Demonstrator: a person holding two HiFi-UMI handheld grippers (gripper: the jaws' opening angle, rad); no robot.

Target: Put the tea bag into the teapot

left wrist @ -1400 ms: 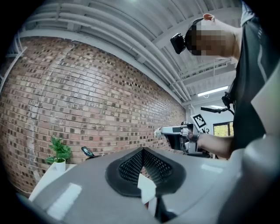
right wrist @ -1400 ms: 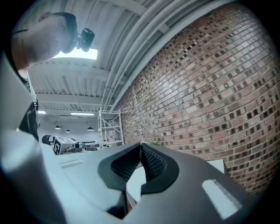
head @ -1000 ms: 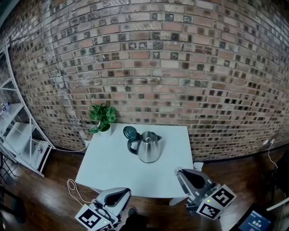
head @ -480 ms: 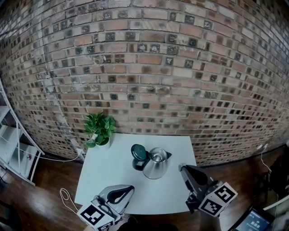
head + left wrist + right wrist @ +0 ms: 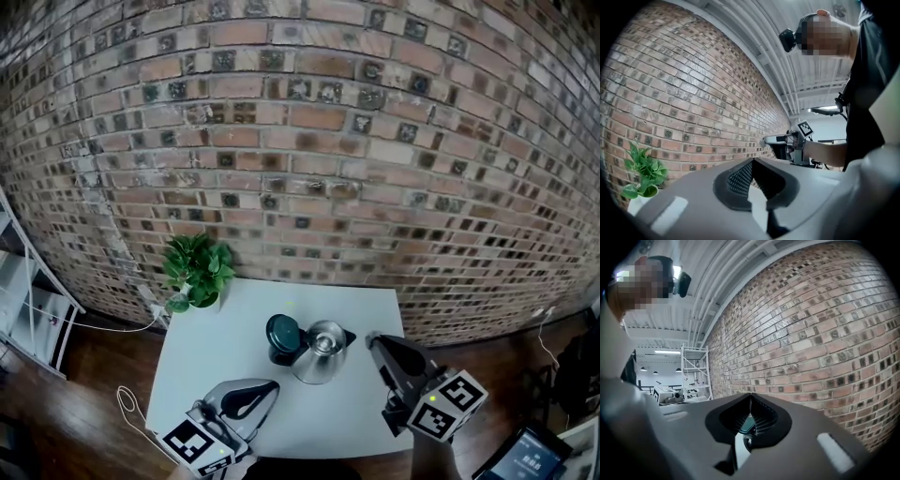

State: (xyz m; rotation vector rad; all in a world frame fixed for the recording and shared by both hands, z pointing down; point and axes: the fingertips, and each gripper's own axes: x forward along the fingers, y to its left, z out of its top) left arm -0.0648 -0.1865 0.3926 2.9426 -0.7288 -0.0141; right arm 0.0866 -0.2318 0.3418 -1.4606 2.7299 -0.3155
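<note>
A steel teapot (image 5: 320, 352) stands near the middle of the white table (image 5: 206, 356), its dark teal lid (image 5: 283, 334) flipped open to its left. My left gripper (image 5: 273, 383) hovers over the table's front, just left of and nearer than the teapot, jaws shut with nothing seen between them. My right gripper (image 5: 372, 338) is close to the teapot's right side at spout height, jaws shut too. In the right gripper view the jaws (image 5: 750, 396) meet, and the teal lid (image 5: 746, 424) shows through the gap below them. No tea bag is visible in any view.
A small potted plant (image 5: 195, 271) sits on the table's far left corner, against the brick wall (image 5: 309, 141). A white cable (image 5: 131, 412) lies on the wooden floor at the left. White shelving (image 5: 19, 291) stands at the far left.
Both grippers have moved forward from beyond the table's front edge to over the table, closer to the teapot. The head view has shifted nearer the table.
</note>
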